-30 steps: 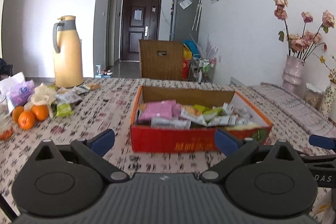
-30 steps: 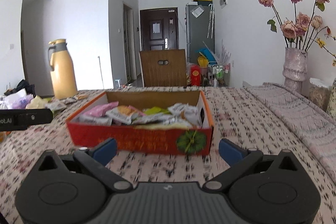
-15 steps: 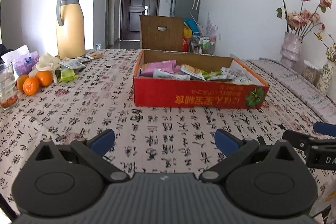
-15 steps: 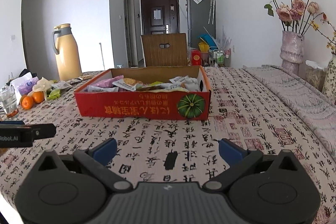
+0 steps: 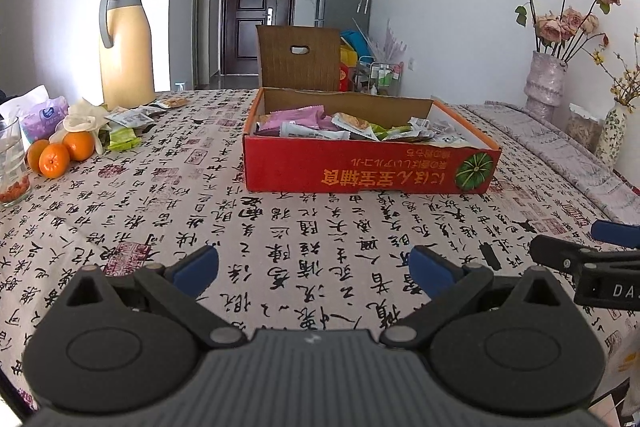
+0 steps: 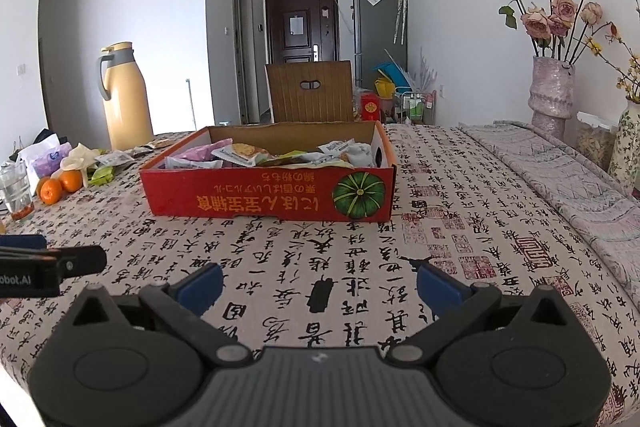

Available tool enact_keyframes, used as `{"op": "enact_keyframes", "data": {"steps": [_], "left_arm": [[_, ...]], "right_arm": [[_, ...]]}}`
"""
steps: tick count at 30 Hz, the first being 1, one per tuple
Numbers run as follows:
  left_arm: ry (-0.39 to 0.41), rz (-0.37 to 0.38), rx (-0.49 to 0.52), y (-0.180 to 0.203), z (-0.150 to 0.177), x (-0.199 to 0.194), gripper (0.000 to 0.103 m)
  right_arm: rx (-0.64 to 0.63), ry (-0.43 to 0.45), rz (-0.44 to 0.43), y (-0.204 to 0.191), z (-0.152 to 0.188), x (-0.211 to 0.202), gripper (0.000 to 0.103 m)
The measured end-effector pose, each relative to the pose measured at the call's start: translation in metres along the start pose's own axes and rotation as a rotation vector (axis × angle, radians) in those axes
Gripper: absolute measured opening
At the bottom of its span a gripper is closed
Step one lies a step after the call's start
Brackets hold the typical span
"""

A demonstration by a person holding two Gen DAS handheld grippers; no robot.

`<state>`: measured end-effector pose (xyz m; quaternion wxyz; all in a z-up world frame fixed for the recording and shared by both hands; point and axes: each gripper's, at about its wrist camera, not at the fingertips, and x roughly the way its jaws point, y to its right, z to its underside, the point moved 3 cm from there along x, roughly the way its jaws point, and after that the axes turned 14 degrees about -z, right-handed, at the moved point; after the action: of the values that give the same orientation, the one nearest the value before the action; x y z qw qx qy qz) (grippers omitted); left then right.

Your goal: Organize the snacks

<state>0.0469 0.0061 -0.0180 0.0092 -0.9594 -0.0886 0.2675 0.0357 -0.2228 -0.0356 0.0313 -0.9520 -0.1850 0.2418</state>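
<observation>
Left wrist view: left gripper [image 5: 314, 265] jaws spread, nothing held, hovering low over the worktop [image 5: 168, 211] short of the red box [image 5: 368, 175]. Right gripper [image 6: 320, 285] likewise spread and empty, beside it. Box sits mid-worktop, already holding many snack packets [image 5: 344, 127]. A few loose packets [image 5: 128, 119] lie well off to the left, near the oranges [image 5: 60, 153] and just in front of the yellow thermos [image 5: 126, 43]. Likely next step: fetch those strays. Advice: left gripper should swing left, come in low and flat, pinch one packet by an edge, avoid the glass [image 5: 12, 163] and oranges, then carry over the box wall and release inside. Right gripper can steady the box.
</observation>
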Motion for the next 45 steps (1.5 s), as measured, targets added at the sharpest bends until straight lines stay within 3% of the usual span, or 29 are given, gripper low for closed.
{"op": "enact_keyframes", "data": {"steps": [45], "left_arm": [[-0.007,0.005,0.004,0.003,0.0006,0.0012,0.103]], "right_arm": [[0.004,-0.018,0.007,0.0022,0.0026,0.0039,0.103]]}}
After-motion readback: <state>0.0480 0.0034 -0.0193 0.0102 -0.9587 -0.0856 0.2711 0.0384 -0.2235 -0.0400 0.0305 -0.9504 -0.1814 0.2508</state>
